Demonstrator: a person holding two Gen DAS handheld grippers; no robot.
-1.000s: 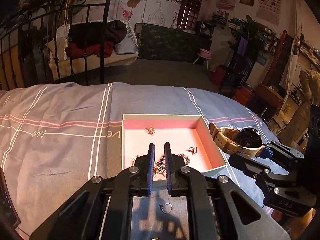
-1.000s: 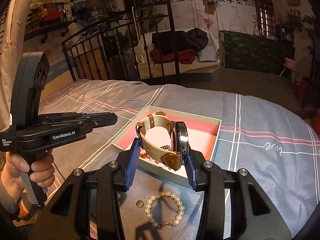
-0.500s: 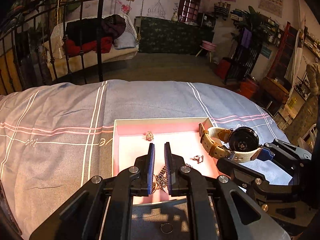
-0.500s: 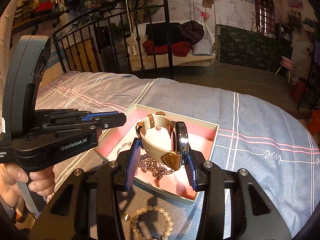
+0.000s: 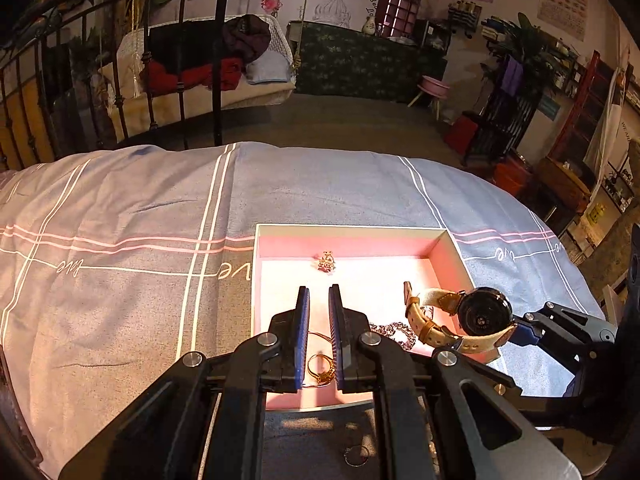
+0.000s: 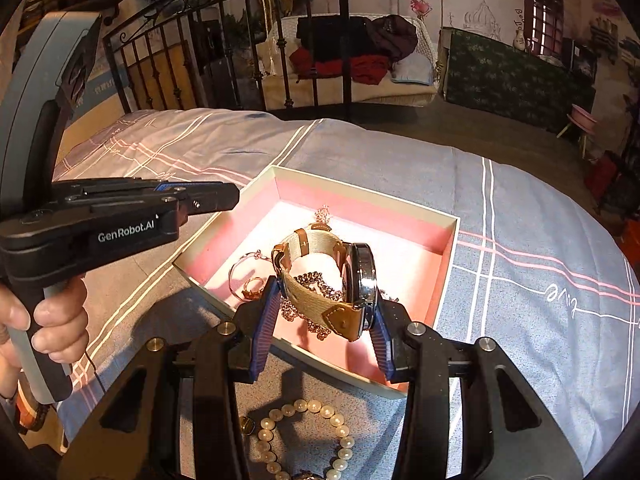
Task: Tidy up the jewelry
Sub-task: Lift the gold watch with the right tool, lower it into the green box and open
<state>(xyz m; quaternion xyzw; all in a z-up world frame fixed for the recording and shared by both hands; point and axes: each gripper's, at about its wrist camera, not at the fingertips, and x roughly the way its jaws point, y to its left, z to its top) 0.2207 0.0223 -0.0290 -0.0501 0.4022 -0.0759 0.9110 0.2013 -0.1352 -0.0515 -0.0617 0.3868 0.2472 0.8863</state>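
Now the right gripper [image 6: 324, 320], its fingers clamped on the watch [image 6: 332, 280] over the pink box [image 6: 448, 248], should probably lower toward bare lining at 12 o'clock of the chain [image 6: 308, 320], while the left gripper [image 5: 319, 332], fingers narrow and seemingly empty, hovers over the box.

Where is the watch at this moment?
The watch is held in the right claw, above the near part of the pink box, over the chain.

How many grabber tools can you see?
2. The left gripper hovers empty over the pink box. The right gripper holds the watch over that box.
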